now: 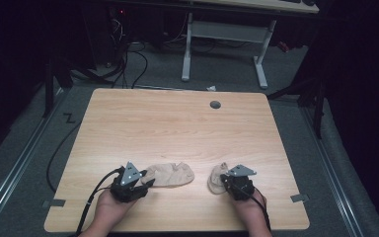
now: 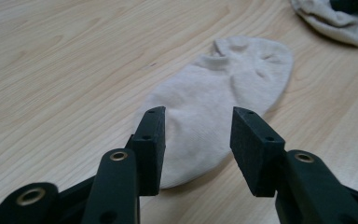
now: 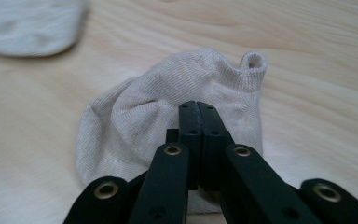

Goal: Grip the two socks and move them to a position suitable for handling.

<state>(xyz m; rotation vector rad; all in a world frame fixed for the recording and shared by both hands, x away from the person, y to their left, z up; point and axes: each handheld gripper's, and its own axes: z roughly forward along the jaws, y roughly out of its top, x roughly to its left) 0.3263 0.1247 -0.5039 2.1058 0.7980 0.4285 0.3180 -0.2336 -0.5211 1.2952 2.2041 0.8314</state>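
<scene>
The left hand-held gripper (image 2: 198, 140) stood apart, a flat sock (image 2: 223, 100) lying just ahead of it. The right hand-held gripper (image 3: 198, 116) was pressed together over a bunched sock (image 3: 135, 107).

My two black handheld grippers, left gripper (image 1: 131, 185) and right gripper (image 1: 238, 185), each topped by a grey three-cornered plate, black cables trailing back, brass-ringed pivots and small screws on blocky jaws, bare forearms, no sleeves

Wooden table (image 1: 177, 123), grey grommet (image 1: 215, 104), white desk frame (image 1: 225, 32)
</scene>
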